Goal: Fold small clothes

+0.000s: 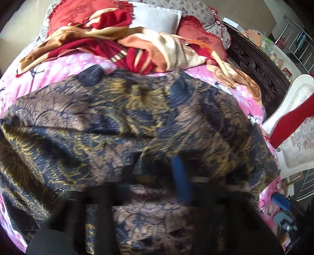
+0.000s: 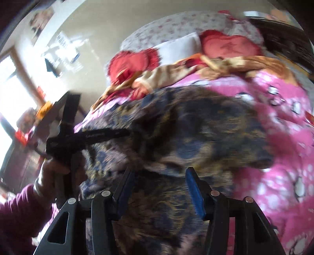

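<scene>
A dark blue, brown and gold patterned garment (image 1: 125, 117) lies spread over the pink bedsheet (image 1: 64, 68); it also fills the middle of the right wrist view (image 2: 196, 133). My left gripper (image 1: 159, 168) is blurred, with cloth draped over its fingers; in the right wrist view it (image 2: 127, 133) appears shut on the garment's left edge. My right gripper (image 2: 159, 176) is open just above the garment's near part, its blue pads (image 2: 194, 190) apart with nothing between them. It also shows at the lower right of the left wrist view (image 1: 282, 204).
A red and tan blanket (image 1: 117, 39) and red pillows (image 1: 64, 15) are piled at the head of the bed. A dark carved bed frame (image 1: 255, 66) and a white chair (image 1: 298, 121) with a red cloth stand to the right.
</scene>
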Motion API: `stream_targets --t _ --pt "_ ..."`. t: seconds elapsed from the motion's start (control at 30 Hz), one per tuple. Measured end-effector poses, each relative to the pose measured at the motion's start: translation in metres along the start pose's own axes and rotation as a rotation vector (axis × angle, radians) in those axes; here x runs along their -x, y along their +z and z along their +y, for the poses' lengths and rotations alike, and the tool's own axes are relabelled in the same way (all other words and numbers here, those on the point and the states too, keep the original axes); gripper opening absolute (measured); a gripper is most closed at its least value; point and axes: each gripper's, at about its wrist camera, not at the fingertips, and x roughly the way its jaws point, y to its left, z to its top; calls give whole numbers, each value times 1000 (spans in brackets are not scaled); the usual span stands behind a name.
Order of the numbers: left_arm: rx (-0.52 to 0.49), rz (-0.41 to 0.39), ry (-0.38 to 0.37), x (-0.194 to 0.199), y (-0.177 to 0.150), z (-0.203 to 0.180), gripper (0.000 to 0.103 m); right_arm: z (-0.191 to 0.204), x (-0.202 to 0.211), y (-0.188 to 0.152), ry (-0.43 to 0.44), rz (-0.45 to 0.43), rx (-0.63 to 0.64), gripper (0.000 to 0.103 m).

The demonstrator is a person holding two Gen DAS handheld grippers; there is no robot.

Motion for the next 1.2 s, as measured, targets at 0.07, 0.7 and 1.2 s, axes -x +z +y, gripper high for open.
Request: stream_targets --t 0.07,0.7,1.2 --pt "6 -51 -42 20 3 0 14 -11 7 3 -15 -18 -36 52" --pt "176 -181 202 93 -93 120 13 -55 -37 54 -147 -10 -188 66" --pt "98 -181 247 83 -89 116 22 -90 -81 104 -284 -61 -120 5"
